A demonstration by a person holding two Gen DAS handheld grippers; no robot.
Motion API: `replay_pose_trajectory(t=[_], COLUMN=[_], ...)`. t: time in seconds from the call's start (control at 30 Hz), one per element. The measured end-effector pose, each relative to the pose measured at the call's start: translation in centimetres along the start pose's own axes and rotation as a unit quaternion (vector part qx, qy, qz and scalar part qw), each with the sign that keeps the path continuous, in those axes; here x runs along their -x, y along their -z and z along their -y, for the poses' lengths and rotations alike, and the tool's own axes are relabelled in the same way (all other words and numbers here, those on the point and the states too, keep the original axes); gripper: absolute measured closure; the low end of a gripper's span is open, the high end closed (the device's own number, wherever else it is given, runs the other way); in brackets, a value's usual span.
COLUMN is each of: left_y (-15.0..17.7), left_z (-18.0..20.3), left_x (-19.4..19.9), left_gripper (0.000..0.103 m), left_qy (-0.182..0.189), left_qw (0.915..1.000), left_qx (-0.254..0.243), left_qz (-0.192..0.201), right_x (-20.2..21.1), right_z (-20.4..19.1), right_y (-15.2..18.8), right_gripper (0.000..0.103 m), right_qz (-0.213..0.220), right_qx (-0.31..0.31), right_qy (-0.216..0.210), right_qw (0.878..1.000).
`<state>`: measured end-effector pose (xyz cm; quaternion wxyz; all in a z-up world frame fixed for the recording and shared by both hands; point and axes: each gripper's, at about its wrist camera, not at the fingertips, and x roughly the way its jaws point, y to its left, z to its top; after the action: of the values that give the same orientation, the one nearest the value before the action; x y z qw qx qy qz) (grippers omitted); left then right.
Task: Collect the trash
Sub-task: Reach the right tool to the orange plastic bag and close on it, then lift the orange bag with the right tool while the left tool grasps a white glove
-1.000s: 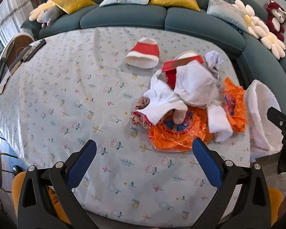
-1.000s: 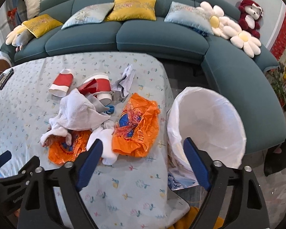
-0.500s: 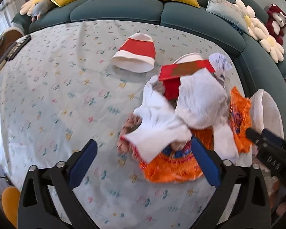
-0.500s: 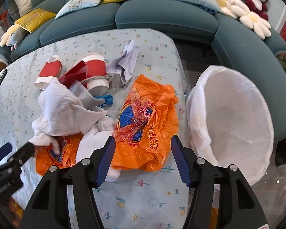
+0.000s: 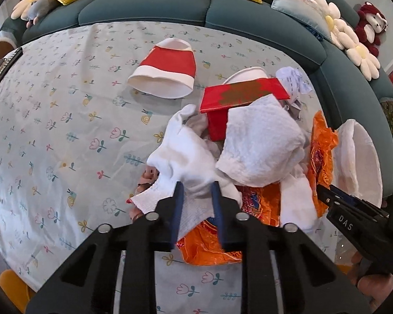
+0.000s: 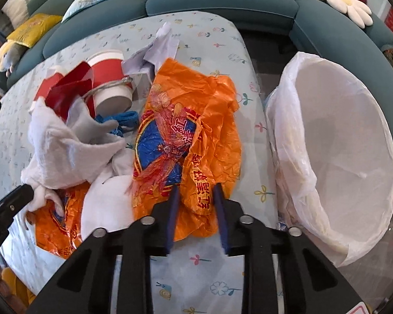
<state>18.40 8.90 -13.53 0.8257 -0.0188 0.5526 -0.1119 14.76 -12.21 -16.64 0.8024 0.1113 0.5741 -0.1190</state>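
Observation:
A heap of trash lies on the flowered tablecloth (image 5: pixel 65 130): crumpled white paper towels (image 5: pixel 186 162), a red carton (image 5: pixel 243 94), paper cups and two orange plastic bags. My left gripper (image 5: pixel 196 187) points down at the heap's near edge, jaws closing, with a fold of white paper towel pinched between the blue pads. My right gripper (image 6: pixel 196 187) is closing too, and the near edge of the larger orange plastic bag (image 6: pixel 196 130) is bunched between its pads. The smaller orange bag (image 6: pixel 55 225) lies under the towels.
A bin lined with a white bag (image 6: pixel 335 141) stands open just off the table's right edge. A flattened red and white cup (image 5: pixel 167 70) lies apart, farther back. A teal sofa (image 5: pixel 144 13) with cushions curves behind the table. A remote (image 5: pixel 5 65) sits at the far left.
Both grippers dropped toward the heap and went from wide open to nearly shut. The left one took in the paper towel, the right one the orange bag's edge.

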Motion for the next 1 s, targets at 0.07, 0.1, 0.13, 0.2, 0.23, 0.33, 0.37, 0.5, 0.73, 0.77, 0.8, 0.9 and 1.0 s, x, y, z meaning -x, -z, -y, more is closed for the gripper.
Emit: replay_pose_trajectory(t=[0.07, 0.1, 0.13, 0.2, 0.23, 0.33, 0.37, 0.5, 0.73, 0.77, 0.8, 0.9, 1.0], left_y=[0.0, 0.0, 0.0, -0.1, -0.1, -0.1, 0.0, 0.2, 1.0, 1.1, 1.0, 0.8, 0.5], left_z=[0.1, 0.1, 0.1, 0.1, 0.1, 0.2, 0.3, 0.7, 0.8, 1.0, 1.2, 1.7, 1.9], left_x=[0.6, 0.8, 1.2, 2.1, 2.5, 4.2, 4.8, 6.8, 5.9, 5.7, 5.2, 3.1, 0.6], left_gripper=[0.095, 0.096, 0.097, 0.098, 0.1, 0.101, 0.102, 0.101, 0.042, 0.041, 0.038, 0.036, 0.037], left_qy=[0.0, 0.0, 0.0, 0.0, -0.001, 0.0, 0.001, 0.005, 0.014, 0.015, 0.013, 0.002, -0.011], left_qw=[1.0, 1.0, 0.9999, 0.9997, 0.9996, 0.999, 0.9987, 0.998, 0.9988, 0.9986, 0.9988, 0.9996, 0.9999], left_qx=[-0.001, -0.001, 0.0, 0.002, 0.002, 0.002, 0.001, 0.0, 0.021, 0.021, 0.016, 0.008, 0.006], left_qz=[0.007, 0.009, 0.014, 0.023, 0.029, 0.045, 0.05, 0.063, 0.043, 0.046, 0.044, 0.029, 0.005], right_x=[0.5, 1.0, 1.4, 2.7, 3.4, 5.8, 6.9, 9.7, 10.9, 10.8, 10.6, 10.5, 10.2], right_z=[0.1, 0.1, 0.1, 0.2, 0.2, 0.5, 0.6, 1.2, 2.1, 2.5, 2.5, 2.8, 3.0], right_y=[0.1, 0.2, 0.2, 0.0, -0.1, -0.2, -0.2, -0.1, 0.9, 1.1, 1.3, 1.6, 1.6], right_gripper=[0.085, 0.085, 0.086, 0.086, 0.086, 0.086, 0.086, 0.086, 0.086, 0.086, 0.086, 0.086, 0.086], right_qz=[0.005, 0.011, 0.015, 0.029, 0.037, 0.061, 0.071, 0.094, 0.101, 0.097, 0.095, 0.089, 0.083], right_qx=[-0.001, -0.002, -0.002, -0.005, -0.005, -0.009, -0.01, -0.01, -0.01, -0.014, -0.015, -0.016, -0.016], right_qy=[-0.003, -0.002, -0.002, -0.003, -0.004, -0.009, -0.011, -0.014, -0.009, -0.01, -0.01, -0.01, -0.012], right_qw=[1.0, 1.0, 1.0, 1.0, 0.999, 0.998, 0.997, 0.995, 0.995, 0.995, 0.995, 0.996, 0.996])
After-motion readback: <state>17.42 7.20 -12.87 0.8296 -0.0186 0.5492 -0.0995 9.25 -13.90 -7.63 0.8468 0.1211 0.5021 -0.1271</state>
